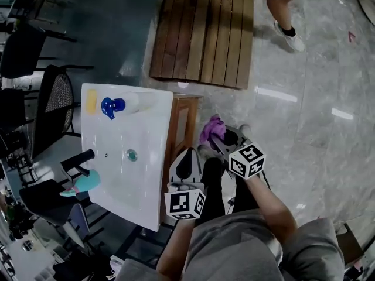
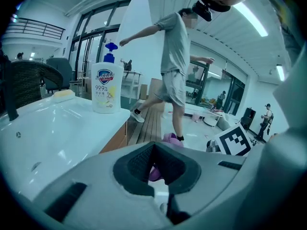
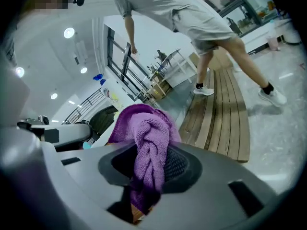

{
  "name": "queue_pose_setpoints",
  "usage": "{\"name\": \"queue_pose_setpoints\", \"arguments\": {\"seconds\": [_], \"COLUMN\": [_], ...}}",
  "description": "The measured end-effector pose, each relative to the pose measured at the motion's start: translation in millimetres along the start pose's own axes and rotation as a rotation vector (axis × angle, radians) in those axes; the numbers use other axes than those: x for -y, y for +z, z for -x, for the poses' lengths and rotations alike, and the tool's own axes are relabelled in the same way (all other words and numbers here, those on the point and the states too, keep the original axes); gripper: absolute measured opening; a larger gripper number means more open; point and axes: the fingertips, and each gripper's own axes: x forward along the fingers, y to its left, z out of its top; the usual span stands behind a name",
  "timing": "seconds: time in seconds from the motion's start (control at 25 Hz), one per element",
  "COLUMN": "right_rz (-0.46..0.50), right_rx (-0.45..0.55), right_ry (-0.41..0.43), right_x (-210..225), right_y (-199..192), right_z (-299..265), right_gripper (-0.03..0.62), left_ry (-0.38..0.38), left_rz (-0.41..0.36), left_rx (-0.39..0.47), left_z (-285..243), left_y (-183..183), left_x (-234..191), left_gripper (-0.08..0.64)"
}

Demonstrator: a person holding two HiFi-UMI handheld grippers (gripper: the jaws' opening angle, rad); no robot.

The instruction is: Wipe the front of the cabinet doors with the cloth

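Purple towelling cloth (image 3: 146, 138), clamped in the right gripper (image 3: 149, 169) while the left gripper (image 1: 187, 164) is closed empty, is yet to be pressed onto the brown wooden cabinet door (image 1: 182, 126).

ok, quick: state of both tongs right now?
Left tongs: closed, nothing between them.
Right tongs: closed on the cloth.

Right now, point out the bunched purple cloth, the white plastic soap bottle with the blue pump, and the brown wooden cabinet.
purple cloth (image 3: 149, 138): right gripper view, the bunched fold between the jaws.
white soap bottle (image 2: 106, 92): left gripper view, its label.
wooden cabinet (image 1: 183, 127): head view, its front panel.
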Motion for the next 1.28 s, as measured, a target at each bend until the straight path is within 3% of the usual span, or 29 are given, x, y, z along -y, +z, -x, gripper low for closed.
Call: {"name": "queue_pose_setpoints", "arguments": {"seconds": [0.52,1.28], "right_rz": [0.188,0.466], "right_rx": [0.070,0.271], "right_ry": [0.012,-0.005], "right_x": [-54.9,-156.8], "right_y": [86.3,194.9], "right_z": [41.7,93.9], "right_gripper": [0.120,0.121], "left_ry": [-0.037,-0.126], "left_rz": [-0.053,-0.126], "left_rx": [0.098,0.289], "left_z": [19.5,68.3], "left_y": [69.0,175.5], "left_x": [22.3,33.3], "left_gripper": [0.008,0.008]}}
